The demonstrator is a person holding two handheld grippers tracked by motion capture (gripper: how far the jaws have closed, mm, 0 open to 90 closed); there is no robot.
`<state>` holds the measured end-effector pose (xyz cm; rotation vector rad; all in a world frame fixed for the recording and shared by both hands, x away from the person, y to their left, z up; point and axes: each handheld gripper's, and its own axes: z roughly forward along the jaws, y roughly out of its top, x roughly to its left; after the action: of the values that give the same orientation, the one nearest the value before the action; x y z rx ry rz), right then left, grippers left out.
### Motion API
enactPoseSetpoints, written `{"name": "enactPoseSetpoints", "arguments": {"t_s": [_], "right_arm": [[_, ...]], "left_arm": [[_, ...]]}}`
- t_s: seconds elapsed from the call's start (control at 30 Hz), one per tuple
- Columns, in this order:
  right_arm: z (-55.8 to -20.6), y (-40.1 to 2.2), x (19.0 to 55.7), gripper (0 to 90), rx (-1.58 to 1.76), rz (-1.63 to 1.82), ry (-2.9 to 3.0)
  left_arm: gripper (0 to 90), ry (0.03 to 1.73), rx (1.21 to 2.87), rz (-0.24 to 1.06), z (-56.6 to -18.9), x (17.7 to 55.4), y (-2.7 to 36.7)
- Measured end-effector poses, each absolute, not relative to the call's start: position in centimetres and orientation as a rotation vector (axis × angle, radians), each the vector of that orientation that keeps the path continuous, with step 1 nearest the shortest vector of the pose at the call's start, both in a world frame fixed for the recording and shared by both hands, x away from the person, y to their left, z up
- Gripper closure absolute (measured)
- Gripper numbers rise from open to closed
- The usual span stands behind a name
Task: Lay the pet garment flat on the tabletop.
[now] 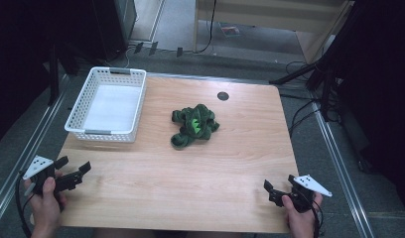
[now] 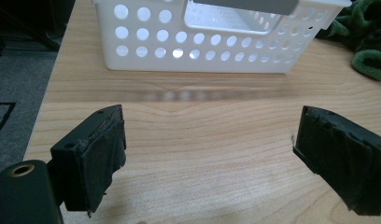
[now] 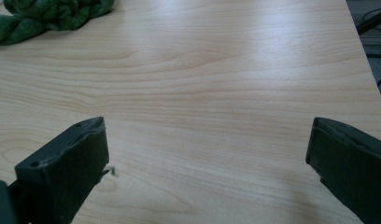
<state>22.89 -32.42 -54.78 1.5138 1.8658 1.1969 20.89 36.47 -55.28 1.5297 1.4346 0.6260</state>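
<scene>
Nearest in the high view, the left gripper [image 1: 74, 171] and right gripper [image 1: 278, 189] sit at the table's [image 1: 190, 168] near corners, both spread with nothing between the jaws; the green plush toy [image 1: 193, 125] lies mid-table, just right of the white basket [image 1: 107, 104], apart from it. In the left gripper view the wide jaws face the basket's [image 2: 202, 46] perforated wall; a hasty reach could shove the light basket. In the right gripper view the toy [image 3: 48, 16] lies far off; its floppy limbs may slip from a shallow pinch or snag on the rim.
</scene>
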Motion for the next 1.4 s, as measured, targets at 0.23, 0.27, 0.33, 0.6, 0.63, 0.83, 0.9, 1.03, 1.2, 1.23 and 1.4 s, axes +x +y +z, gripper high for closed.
{"name": "enactPoseSetpoints", "arguments": {"t_s": [0.23, 0.27, 0.33, 0.6, 0.63, 0.83, 0.9, 1.03, 1.2, 1.23, 1.4], "right_arm": [[-54.8, -32.3, 22.8, 0.0, 1.502, 1.195, 1.868], [-54.7, -32.3, 22.8, 0.0, 1.496, 1.189, 1.871], [-54.5, -32.1, 22.8, 0.0, 1.484, 1.176, 1.872], [-51.6, -29.5, 23.7, 0.0, 1.412, 1.21, 1.888], [-51.0, -28.9, 23.9, 0.0, 1.4, 1.223, 1.894], [-48.7, -25.0, 25.2, 0.0, 1.294, 1.262, 1.954], [-47.7, -22.3, 26.5, 0.0, 1.241, 1.286, 1.979], [-46.7, -19.2, 28.3, 0.0, 1.199, 1.303, 2.004], [-46.3, -15.4, 30.5, 0.0, 1.168, 1.294, 2.045], [-46.3, -14.7, 30.9, 0.0, 1.163, 1.29, 2.053], [-46.8, -11.8, 32.3, 0.0, 1.134, 1.264, 2.087]], "left_arm": [[8.7, 1.435, 1.531, 0.623, -55.3, 20.9, 36.4], [8.7, 1.438, 1.531, 0.622, -55.3, 20.9, 36.4], [8.7, 1.438, 1.53, 0.622, -55.3, 20.9, 36.4], [8.7, 1.437, 1.529, 0.623, -55.3, 20.9, 36.4], [8.7, 1.437, 1.529, 0.622, -55.3, 20.9, 36.4], [8.7, 1.435, 1.523, 0.618, -55.3, 20.9, 36.5], [8.7, 1.438, 1.518, 0.615, -55.3, 20.9, 36.5], [8.7, 1.437, 1.514, 0.61, -55.3, 20.9, 36.6], [8.7, 1.435, 1.513, 0.604, -55.3, 20.9, 36.6], [8.7, 1.435, 1.513, 0.604, -55.3, 20.9, 36.6], [8.7, 1.435, 1.508, 0.599, -55.3, 20.9, 36.7]]}}
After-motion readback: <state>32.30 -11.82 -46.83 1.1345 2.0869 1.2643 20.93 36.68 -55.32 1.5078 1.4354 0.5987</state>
